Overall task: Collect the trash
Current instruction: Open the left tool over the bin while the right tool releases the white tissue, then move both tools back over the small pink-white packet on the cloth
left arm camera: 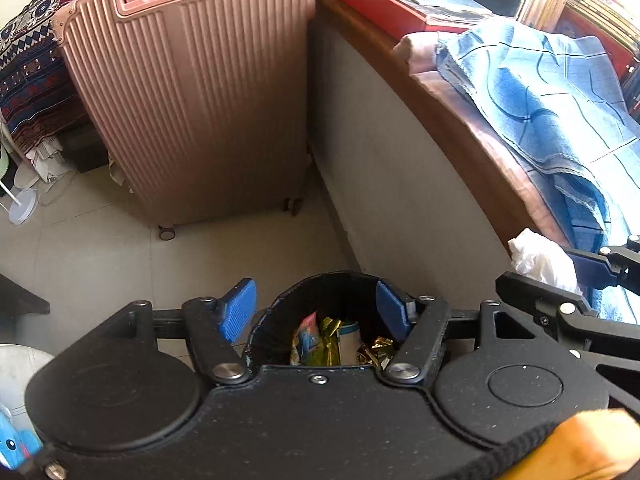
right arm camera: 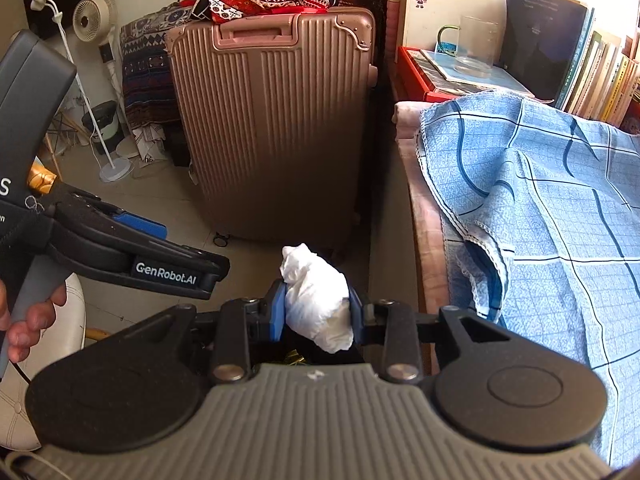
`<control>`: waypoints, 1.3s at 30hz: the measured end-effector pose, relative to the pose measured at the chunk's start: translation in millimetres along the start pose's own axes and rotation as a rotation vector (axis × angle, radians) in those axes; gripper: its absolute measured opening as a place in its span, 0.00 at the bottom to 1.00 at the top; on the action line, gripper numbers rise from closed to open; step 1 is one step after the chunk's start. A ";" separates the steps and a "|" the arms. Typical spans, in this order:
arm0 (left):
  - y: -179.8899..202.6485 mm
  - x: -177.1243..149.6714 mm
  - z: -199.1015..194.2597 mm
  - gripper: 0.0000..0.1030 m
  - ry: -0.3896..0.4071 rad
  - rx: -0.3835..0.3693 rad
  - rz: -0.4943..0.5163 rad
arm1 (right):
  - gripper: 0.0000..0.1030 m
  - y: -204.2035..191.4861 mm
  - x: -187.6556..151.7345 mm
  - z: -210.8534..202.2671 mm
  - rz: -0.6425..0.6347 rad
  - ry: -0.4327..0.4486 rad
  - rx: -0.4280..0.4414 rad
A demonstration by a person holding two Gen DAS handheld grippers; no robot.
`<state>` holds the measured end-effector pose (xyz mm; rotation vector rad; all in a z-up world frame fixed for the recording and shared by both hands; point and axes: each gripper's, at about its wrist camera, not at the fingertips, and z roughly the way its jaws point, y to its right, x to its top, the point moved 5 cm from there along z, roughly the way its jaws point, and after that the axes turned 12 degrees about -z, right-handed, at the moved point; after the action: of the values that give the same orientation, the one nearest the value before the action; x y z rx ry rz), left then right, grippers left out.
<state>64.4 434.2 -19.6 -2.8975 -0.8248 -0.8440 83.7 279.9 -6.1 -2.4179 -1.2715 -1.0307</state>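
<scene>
A black trash bin (left arm camera: 280, 304) stands on the floor below my left gripper (left arm camera: 316, 314), which is open with its blue pads (left arm camera: 238, 314) apart over the bin's mouth. Inside lie gold foil wrappers (left arm camera: 330, 338) and a colourful packet (left arm camera: 306, 334). My right gripper (right arm camera: 317, 308) is shut on a crumpled white paper wad (right arm camera: 316, 296), held just above the bin. A sliver of gold foil (right arm camera: 294, 358) shows under the wad. In the left wrist view the wad (left arm camera: 540, 260) and the right gripper (left arm camera: 592, 272) sit at the right edge. The left gripper (right arm camera: 160, 256) shows at the left of the right wrist view, held by a hand (right arm camera: 28, 320).
A pink ribbed suitcase (left arm camera: 192, 100) stands on the tiled floor beyond the bin. To the right is a bed with a blue checked cloth (right arm camera: 540, 200), with books (right arm camera: 600, 76) and a red box (right arm camera: 416, 76) behind. A standing fan (right arm camera: 96, 16) and a white stool (right arm camera: 76, 320) are at the left.
</scene>
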 end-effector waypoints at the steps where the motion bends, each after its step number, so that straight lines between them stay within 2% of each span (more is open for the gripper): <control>1: -2.1 0.6 -0.3 0.65 0.000 0.001 -0.002 | 0.42 -0.1 0.5 0.7 0.000 -0.001 0.001; 13: -22.6 4.1 -2.7 0.67 0.004 0.030 -0.049 | 0.44 -7.3 7.1 9.4 -0.017 -0.011 0.017; 17: -30.3 3.6 -5.1 0.67 0.008 0.040 -0.060 | 0.57 -11.7 8.7 11.3 -0.031 -0.006 0.021; 20: -36.0 3.3 -6.1 0.67 0.008 0.053 -0.066 | 0.80 -14.7 10.5 12.8 -0.058 0.002 -0.004; 21: -38.4 3.3 -6.9 0.67 0.009 0.055 -0.072 | 0.84 -15.2 11.0 12.4 -0.063 0.011 -0.011; 26: -47.8 3.3 -9.1 0.67 0.011 0.069 -0.094 | 0.87 -15.6 13.2 14.6 -0.072 0.008 -0.019; 29: -50.6 3.4 -10.3 0.68 0.010 0.072 -0.101 | 0.93 -16.0 14.2 15.4 -0.077 0.006 -0.023; 32: -51.8 3.9 -11.4 0.75 0.013 0.073 -0.104 | 1.00 -14.9 14.6 14.6 -0.079 0.011 -0.028; 34: -51.3 4.7 -12.1 0.81 0.017 0.071 -0.109 | 1.00 -12.9 15.5 13.9 -0.073 0.019 -0.030; 39: -47.0 10.4 -11.4 0.86 0.010 0.059 -0.104 | 1.00 -5.4 16.4 13.7 -0.054 0.015 -0.051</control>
<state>43.1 477.9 -10.8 -2.8188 -0.9900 -0.8262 92.2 300.1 -5.8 -2.4206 -1.3274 -1.1069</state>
